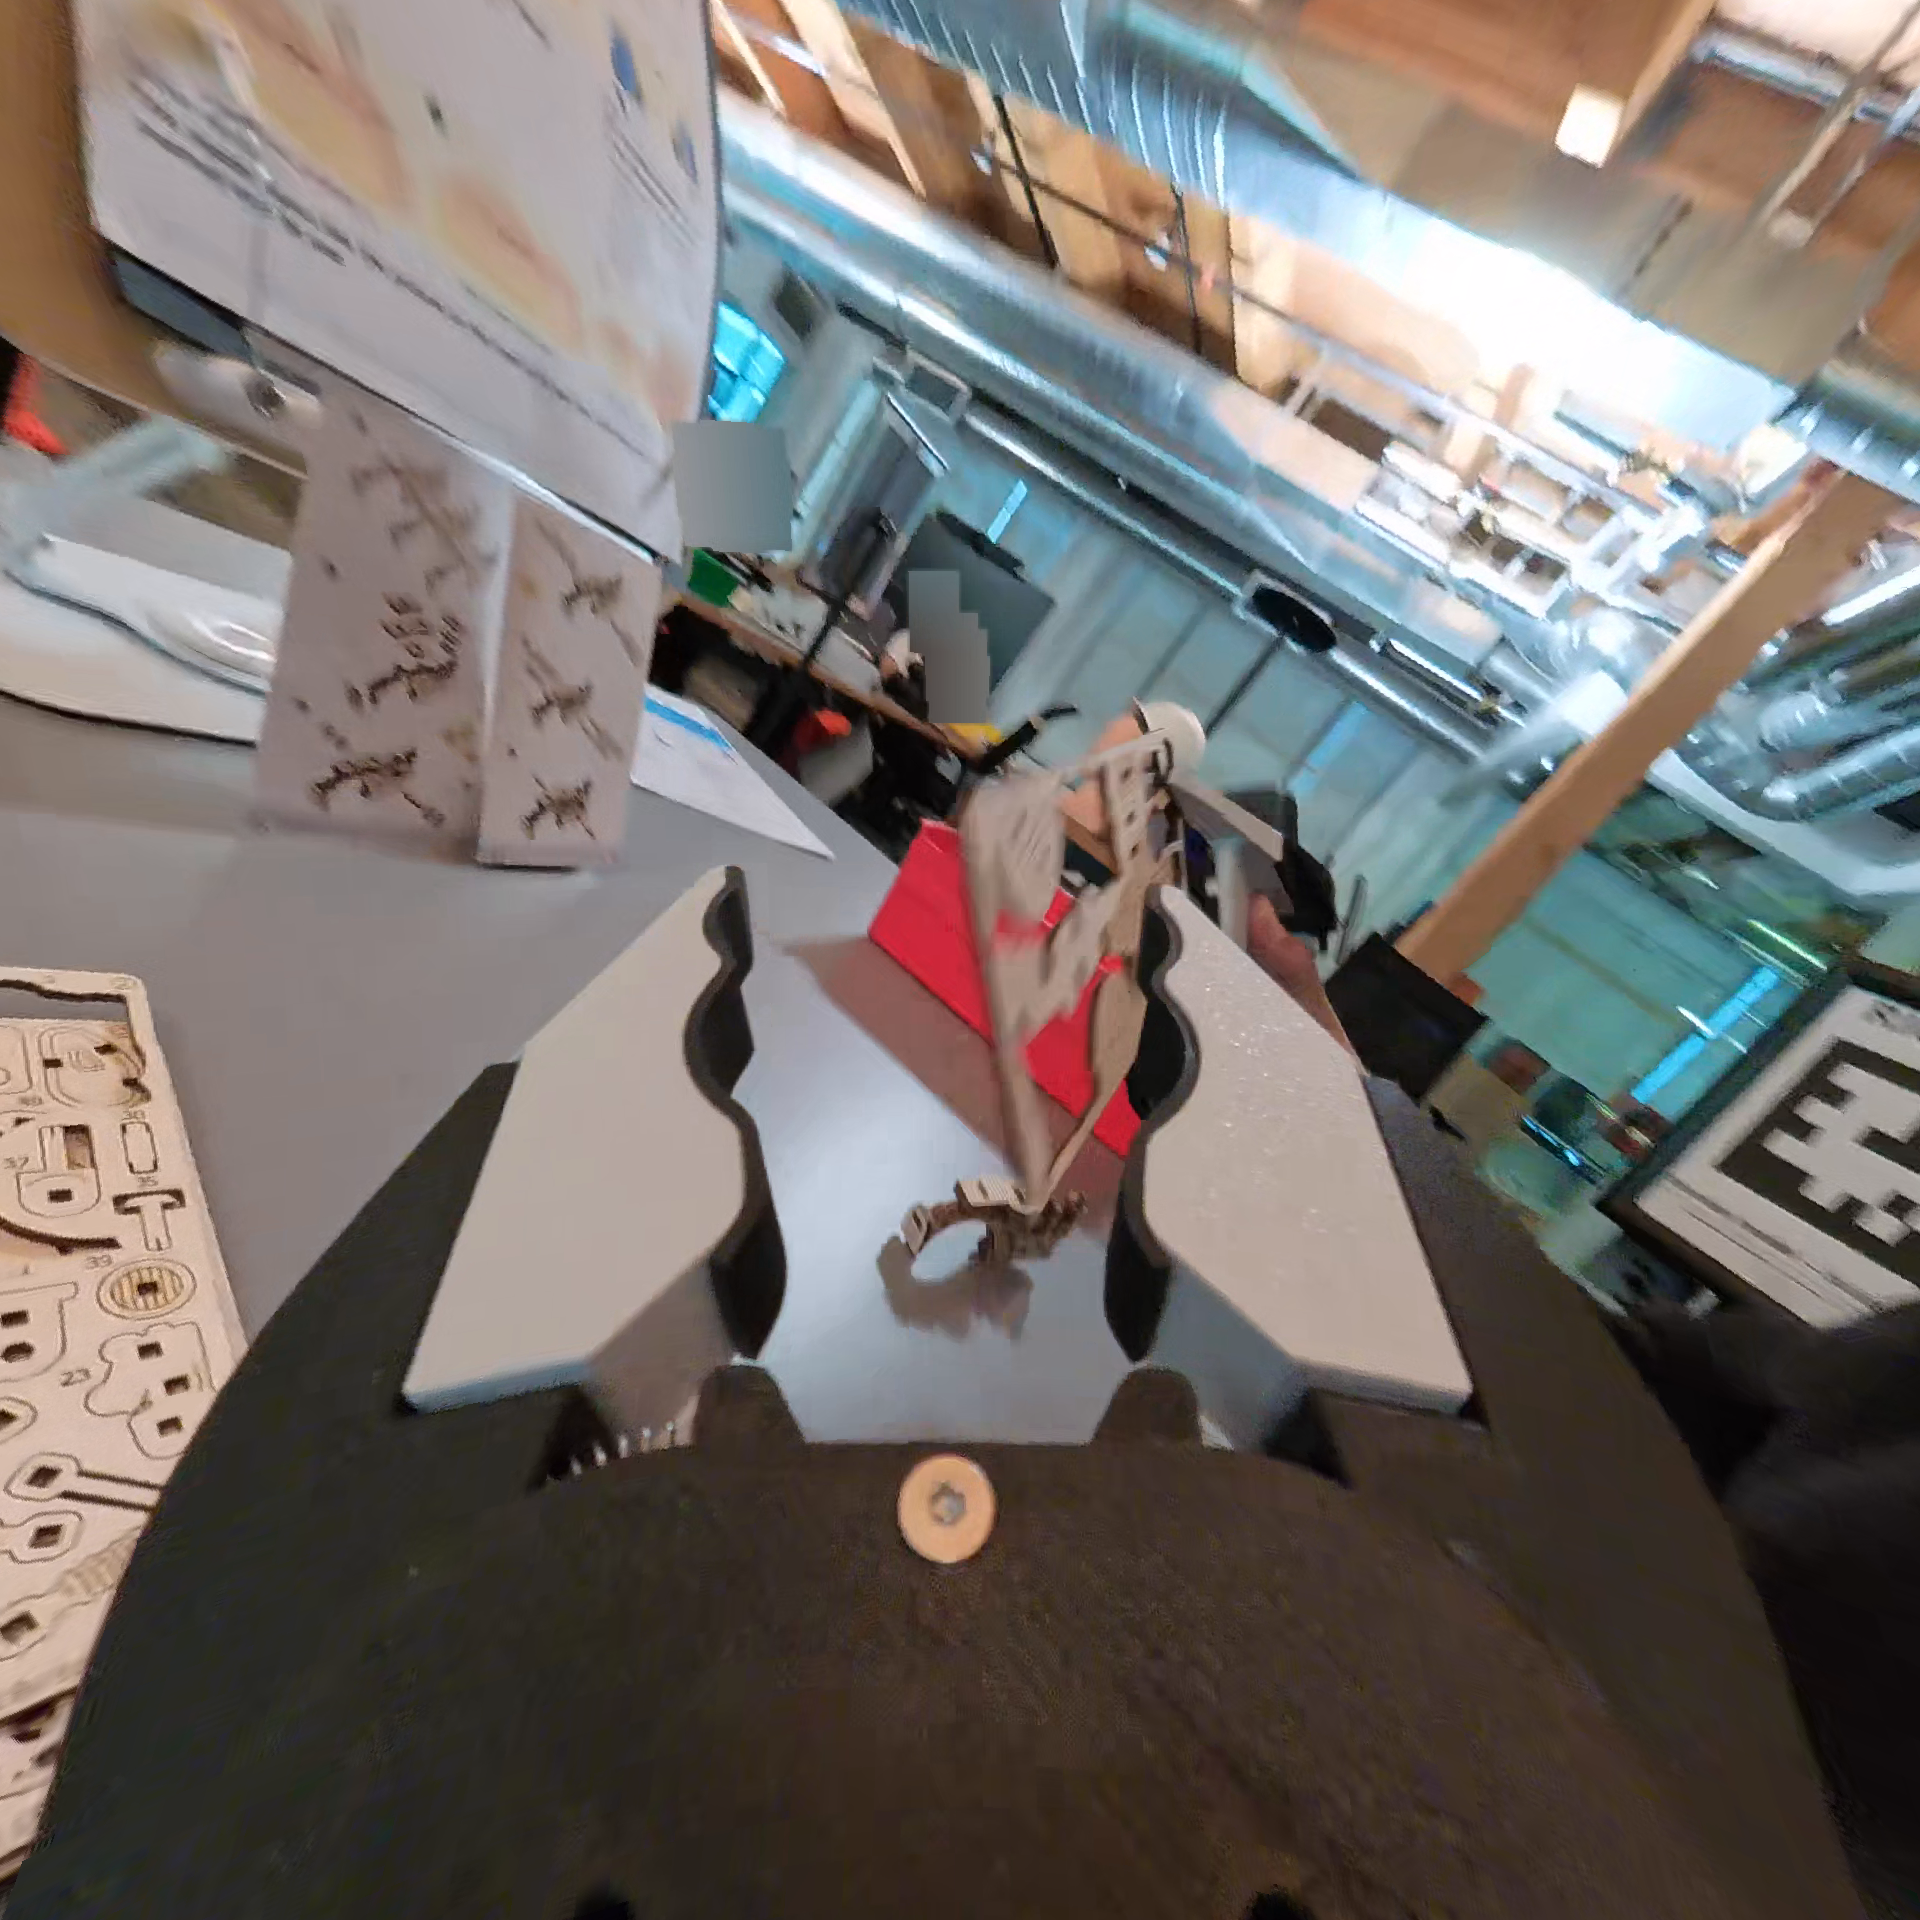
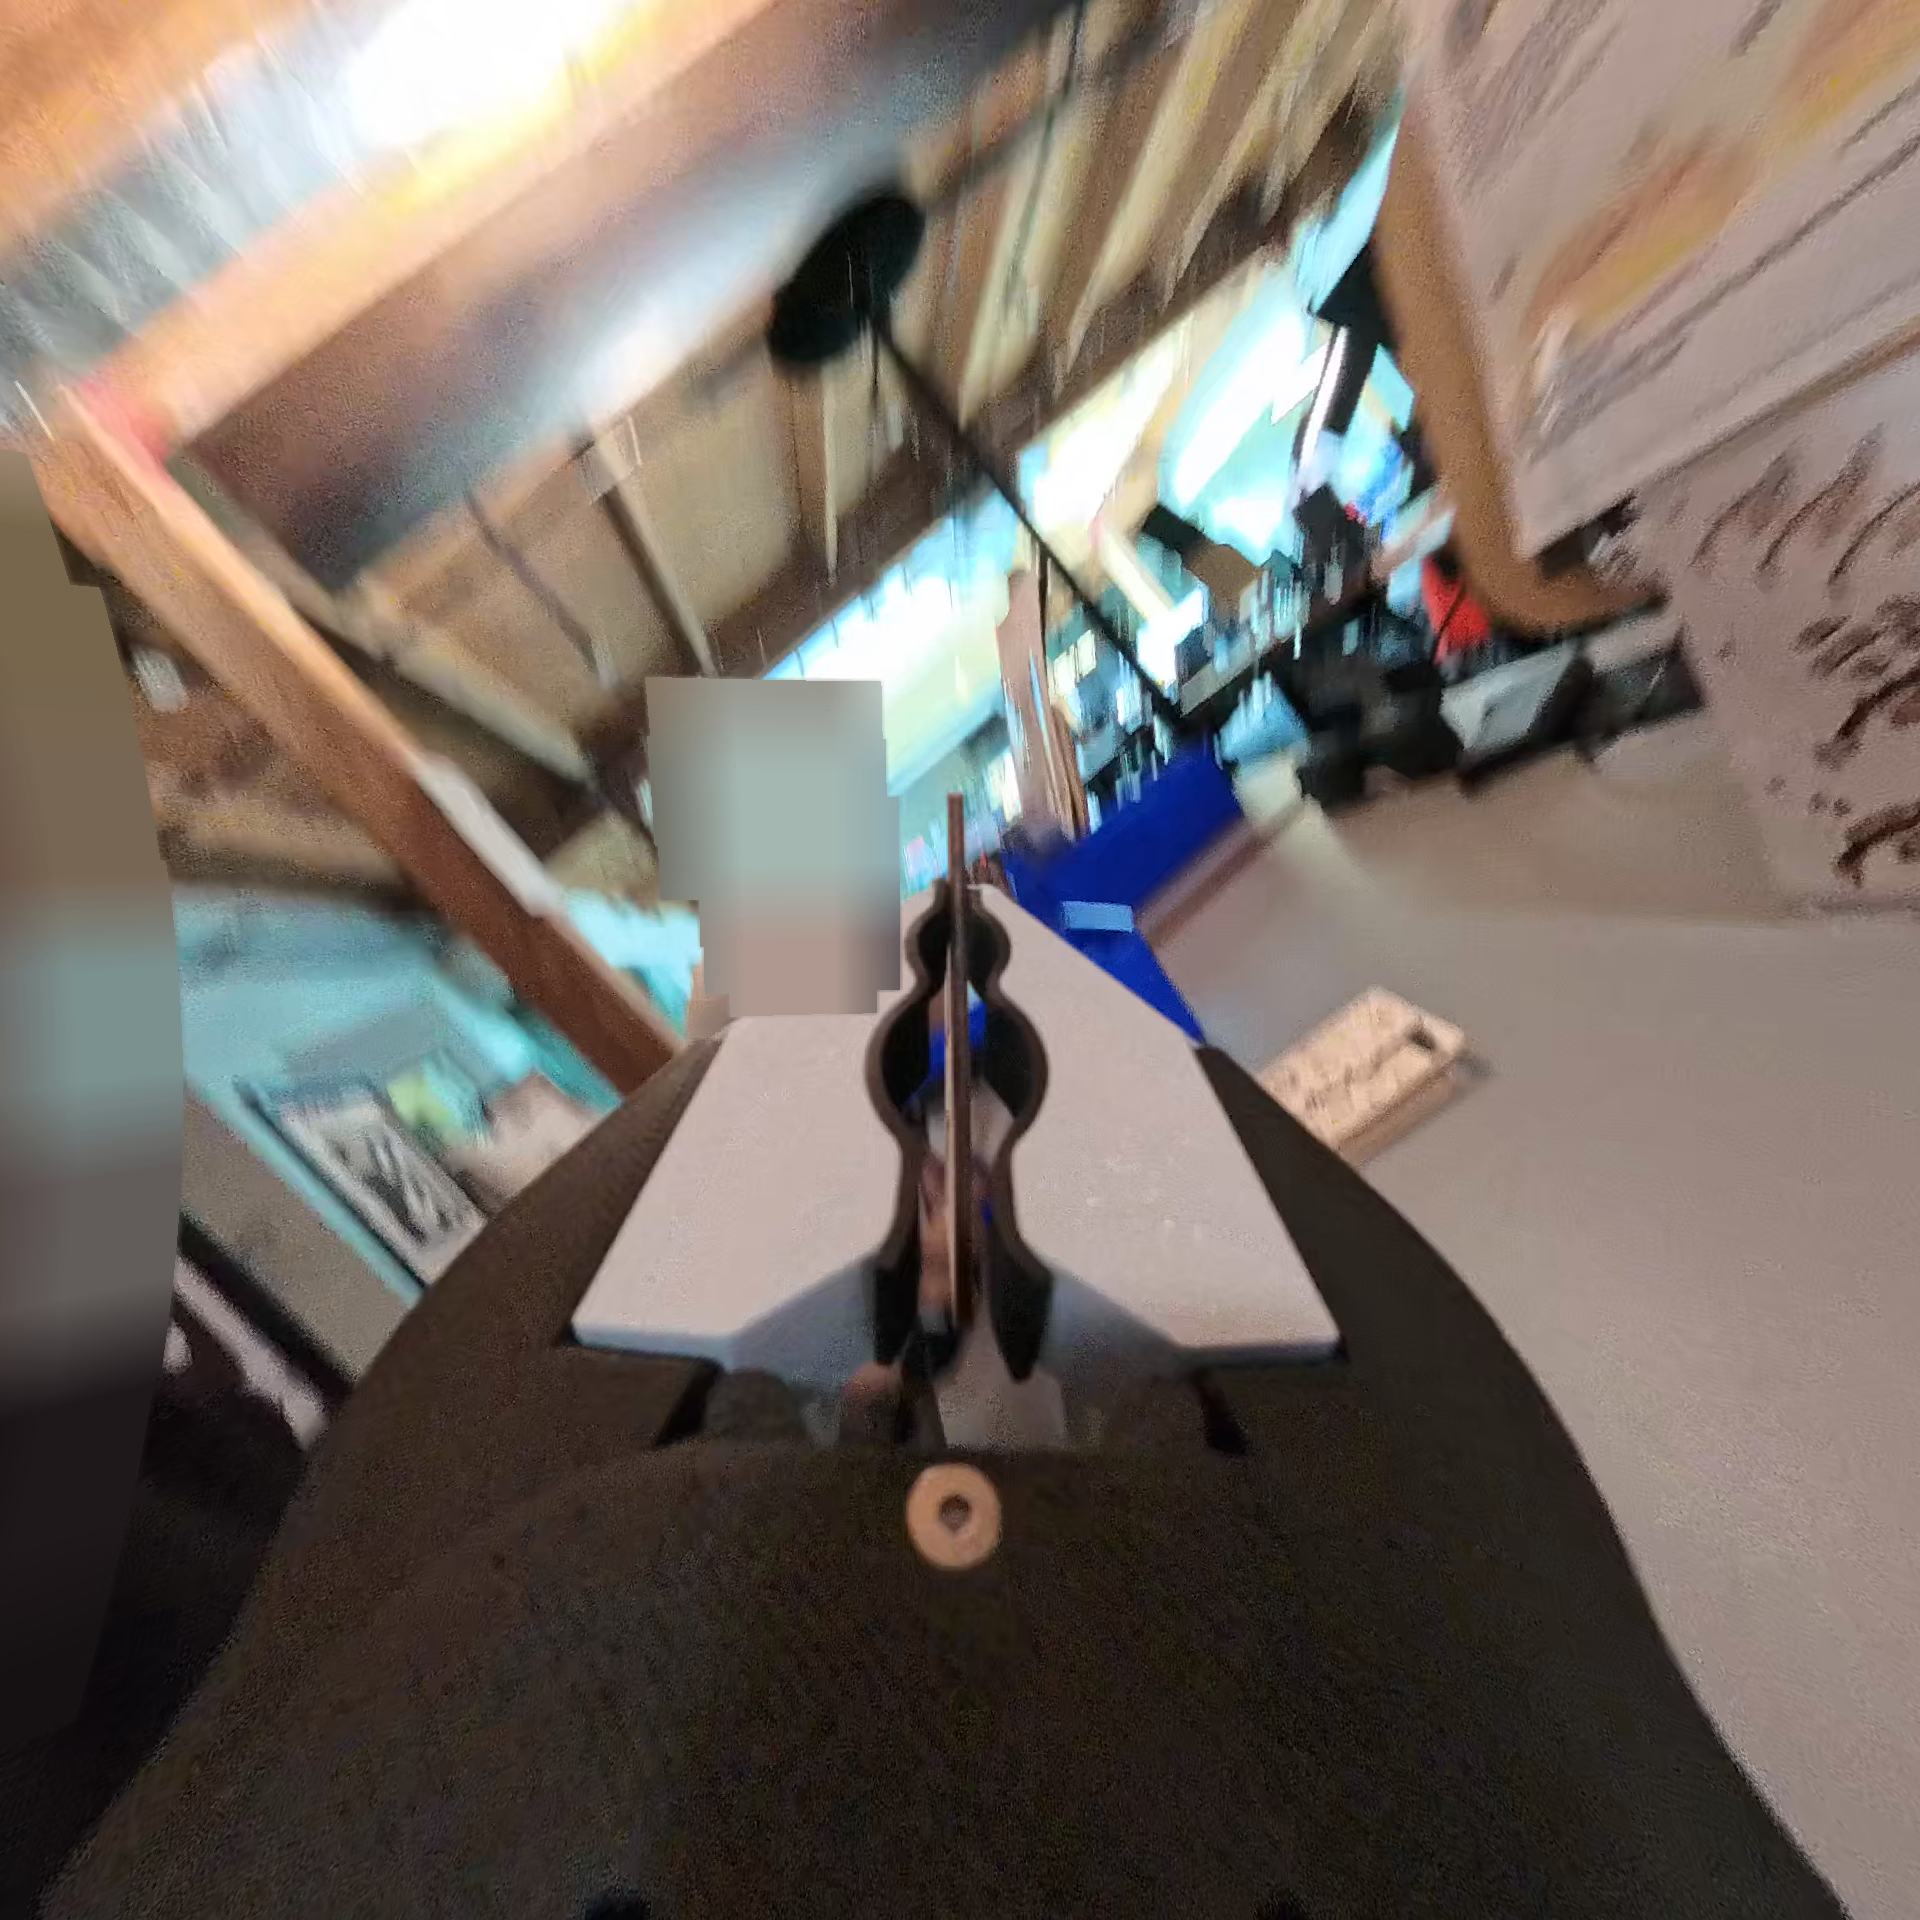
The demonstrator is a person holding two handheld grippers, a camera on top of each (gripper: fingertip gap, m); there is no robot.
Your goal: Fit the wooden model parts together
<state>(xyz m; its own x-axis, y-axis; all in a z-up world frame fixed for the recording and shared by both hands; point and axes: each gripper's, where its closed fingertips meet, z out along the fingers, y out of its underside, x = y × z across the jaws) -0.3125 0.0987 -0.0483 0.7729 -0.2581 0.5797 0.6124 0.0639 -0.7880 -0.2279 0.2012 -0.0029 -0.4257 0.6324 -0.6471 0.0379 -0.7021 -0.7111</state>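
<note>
A wooden winged model (image 1: 1039, 935) stands upright between my left gripper's open fingers, close to the right finger (image 1: 1257, 1101). Its small foot pieces (image 1: 987, 1221) are at or just above the grey table (image 1: 312, 987). My left gripper (image 1: 945, 904) is open and holds nothing. My right gripper (image 2: 961, 904) is shut on a thin wooden part (image 2: 956, 1039), seen edge-on between its pads. In the left wrist view the right gripper (image 1: 1236, 831) shows farther off, at the top of the model. Both views are blurred.
A red block (image 1: 935, 914) lies behind the model. A white patterned box (image 1: 447, 644) stands at the back left, under a tilted printed sheet (image 1: 416, 187). A wooden sheet of cut parts (image 1: 83, 1299) lies at the left and also shows in the right wrist view (image 2: 1361, 1070). A blue object (image 2: 1122, 883) sits ahead.
</note>
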